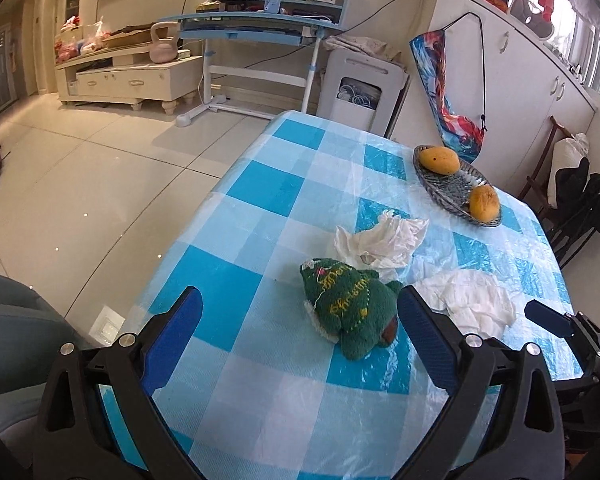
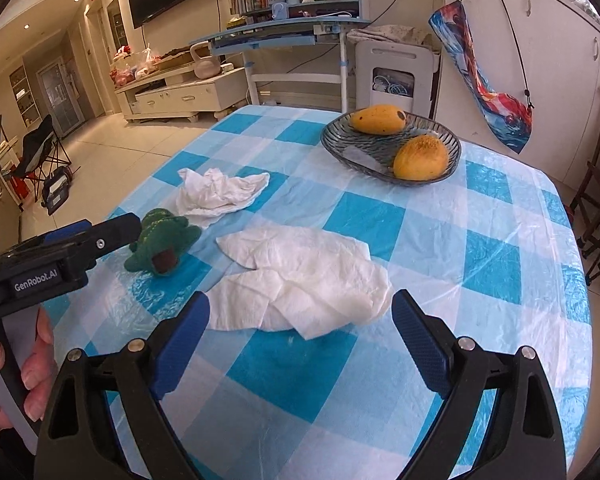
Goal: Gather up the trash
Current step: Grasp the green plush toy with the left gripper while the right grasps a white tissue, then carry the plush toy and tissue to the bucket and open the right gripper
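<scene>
White tissue (image 2: 300, 276) just ahead of the spread right claw (image 2: 300, 320)

Both wrist views low over table (image 1: 260, 208), facing desk, perhaps overlapping tissues (image 2: 300, 276)

Right gripper (image 2: 300, 320) jaws wide apart over flat tissue (image 2: 300, 276); crumpled tissue (image 2: 220, 194) beyond.

Glossy plastic tablecloth (image 2: 440, 240), crumpled paper tissues (image 2: 300, 280), knitted toy (image 2: 160, 240), ribbed glass dish (image 2: 380, 148).
</scene>
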The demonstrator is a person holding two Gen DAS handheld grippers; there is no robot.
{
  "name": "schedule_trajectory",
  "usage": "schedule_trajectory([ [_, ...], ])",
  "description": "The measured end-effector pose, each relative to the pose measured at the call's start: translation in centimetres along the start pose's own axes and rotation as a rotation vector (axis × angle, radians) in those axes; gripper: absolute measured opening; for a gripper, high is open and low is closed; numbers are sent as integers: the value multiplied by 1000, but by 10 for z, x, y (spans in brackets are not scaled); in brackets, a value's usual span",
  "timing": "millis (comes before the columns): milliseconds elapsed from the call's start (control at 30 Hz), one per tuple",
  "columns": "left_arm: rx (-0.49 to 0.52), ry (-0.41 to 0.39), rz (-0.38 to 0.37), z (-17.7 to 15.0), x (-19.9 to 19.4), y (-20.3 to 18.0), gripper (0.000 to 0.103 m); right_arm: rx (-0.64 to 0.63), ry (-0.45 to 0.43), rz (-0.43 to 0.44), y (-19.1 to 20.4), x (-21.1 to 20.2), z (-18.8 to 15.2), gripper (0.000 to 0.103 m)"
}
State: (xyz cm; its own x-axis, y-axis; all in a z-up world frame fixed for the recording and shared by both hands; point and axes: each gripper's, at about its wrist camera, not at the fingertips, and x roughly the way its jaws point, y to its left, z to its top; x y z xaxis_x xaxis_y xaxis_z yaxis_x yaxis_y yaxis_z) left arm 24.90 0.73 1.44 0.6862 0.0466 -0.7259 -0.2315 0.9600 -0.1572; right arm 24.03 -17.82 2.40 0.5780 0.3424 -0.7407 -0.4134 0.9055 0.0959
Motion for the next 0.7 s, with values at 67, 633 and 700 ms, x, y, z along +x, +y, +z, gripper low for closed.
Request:
schedule_trajectory([
  [67, 11, 21, 17, 4, 11, -3, 94, 0, 16, 4, -1, 7, 3, 89],
  [633, 17, 63, -154, -25, -21, 12, 33, 62, 86, 155, -9, -9, -16, 16],
  [700, -6, 64, -187, -33, -32, 24, 33, 156, 78, 256, -17, -17, -21, 16],
])
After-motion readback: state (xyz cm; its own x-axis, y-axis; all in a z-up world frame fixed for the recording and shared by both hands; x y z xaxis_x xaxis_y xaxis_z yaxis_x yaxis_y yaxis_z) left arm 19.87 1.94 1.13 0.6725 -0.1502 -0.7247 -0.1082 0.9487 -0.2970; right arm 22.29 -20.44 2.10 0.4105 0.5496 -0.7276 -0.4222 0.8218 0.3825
